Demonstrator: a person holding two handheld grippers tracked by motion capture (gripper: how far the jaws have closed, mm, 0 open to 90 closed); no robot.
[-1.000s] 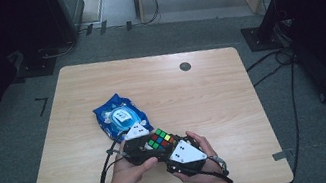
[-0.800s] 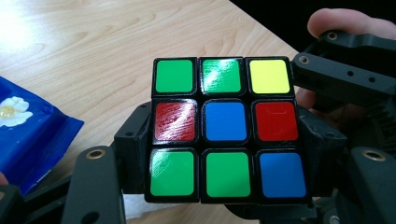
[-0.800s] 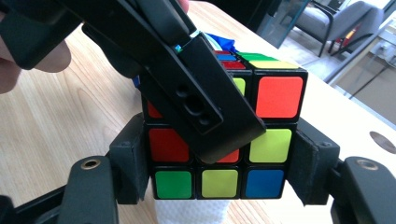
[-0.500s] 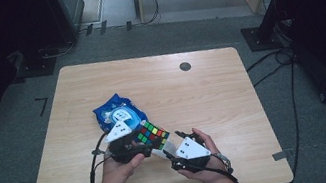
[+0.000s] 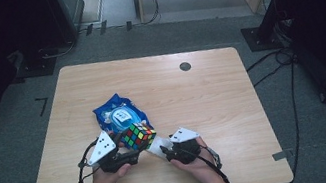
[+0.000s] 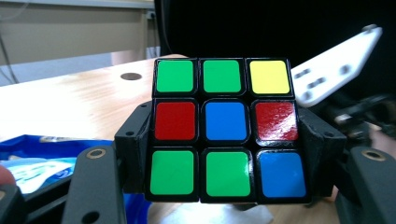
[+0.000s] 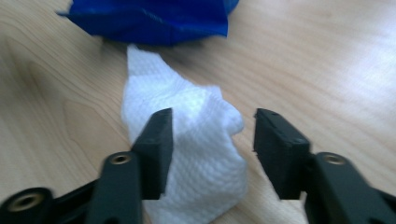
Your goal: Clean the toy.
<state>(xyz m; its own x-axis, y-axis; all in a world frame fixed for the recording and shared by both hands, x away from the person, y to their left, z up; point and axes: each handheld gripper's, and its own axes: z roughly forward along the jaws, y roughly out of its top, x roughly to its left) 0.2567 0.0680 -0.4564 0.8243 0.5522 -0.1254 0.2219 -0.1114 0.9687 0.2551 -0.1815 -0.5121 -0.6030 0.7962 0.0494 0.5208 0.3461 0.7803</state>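
Observation:
A scrambled puzzle cube (image 5: pixel 138 136) is held just above the table, and my left gripper (image 5: pixel 130 145) is shut on it; the left gripper view has the cube (image 6: pixel 225 128) face-on, squeezed between both pads. A crumpled white wipe (image 7: pixel 191 140) lies on the wood in front of the blue wipes pack (image 7: pixel 149 18). My right gripper (image 7: pixel 212 135) hovers low over the wipe, its jaws having just been closing; the wipe sits between them with a gap at the right pad. From above, the right gripper (image 5: pixel 165 151) sits right of the cube, and the wipe (image 5: pixel 153 149) peeks out beside it.
The blue wipes pack (image 5: pixel 118 115) lies left of the table's middle, just behind the cube. A small dark round cap (image 5: pixel 185 66) is set in the far side of the wooden table (image 5: pixel 223 101). Cables and stand feet lie on the grey floor around.
The left gripper has carried the cube leftwards, away from the right gripper. The right gripper has dropped towards the table, over the white wipe.

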